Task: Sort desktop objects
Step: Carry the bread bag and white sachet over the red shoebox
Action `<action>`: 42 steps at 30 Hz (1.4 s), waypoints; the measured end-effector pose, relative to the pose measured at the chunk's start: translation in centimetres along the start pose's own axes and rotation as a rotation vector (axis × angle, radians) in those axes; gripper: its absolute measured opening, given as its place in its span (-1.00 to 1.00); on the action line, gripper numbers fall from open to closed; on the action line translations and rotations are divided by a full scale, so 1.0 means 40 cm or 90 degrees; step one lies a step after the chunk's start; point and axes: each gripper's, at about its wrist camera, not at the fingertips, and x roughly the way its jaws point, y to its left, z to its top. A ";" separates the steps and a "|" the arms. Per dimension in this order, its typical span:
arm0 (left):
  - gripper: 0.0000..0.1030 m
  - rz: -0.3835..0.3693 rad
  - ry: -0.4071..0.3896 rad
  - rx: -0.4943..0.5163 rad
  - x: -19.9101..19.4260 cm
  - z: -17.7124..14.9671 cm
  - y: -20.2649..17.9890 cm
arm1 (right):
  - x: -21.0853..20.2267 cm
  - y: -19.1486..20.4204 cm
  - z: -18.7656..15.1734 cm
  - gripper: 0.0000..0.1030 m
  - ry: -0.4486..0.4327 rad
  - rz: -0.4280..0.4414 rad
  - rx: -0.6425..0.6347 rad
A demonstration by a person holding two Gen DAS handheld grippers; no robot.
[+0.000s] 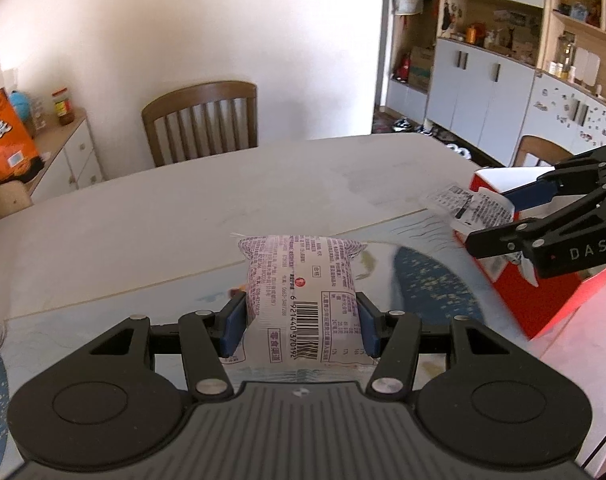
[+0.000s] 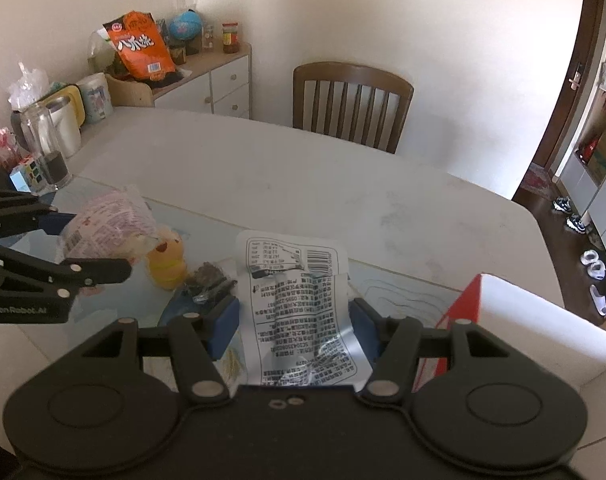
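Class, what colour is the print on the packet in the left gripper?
Purple print on a white packet, clearest in the left wrist view.

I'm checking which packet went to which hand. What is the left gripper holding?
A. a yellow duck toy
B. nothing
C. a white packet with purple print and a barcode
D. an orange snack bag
C: in the left wrist view, the left gripper has its jaws closed on the sides of the white packet with purple print, whose barcode faces up.

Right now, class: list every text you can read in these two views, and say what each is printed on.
"DAS": right gripper body.
"GenRobot.AI": left gripper body.
"6 921440 370192": barcode on the purple-print snack packet.
Fine print on the silver packet: too small.
Orange bag: large characters, not clearly legible.
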 end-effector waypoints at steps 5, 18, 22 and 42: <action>0.07 -0.018 -0.006 0.014 -0.006 0.024 -0.051 | -0.039 -0.026 -0.011 0.18 -0.012 -0.003 0.017; 0.07 -0.057 -0.026 0.053 0.006 0.089 -0.203 | -0.129 -0.116 -0.053 0.18 -0.038 -0.027 0.038; 0.07 -0.071 -0.032 0.069 0.015 0.110 -0.251 | -0.155 -0.157 -0.073 0.18 -0.043 -0.040 0.047; 0.07 -0.135 -0.039 0.133 0.087 0.182 -0.485 | -0.236 -0.352 -0.178 0.18 -0.040 -0.106 0.098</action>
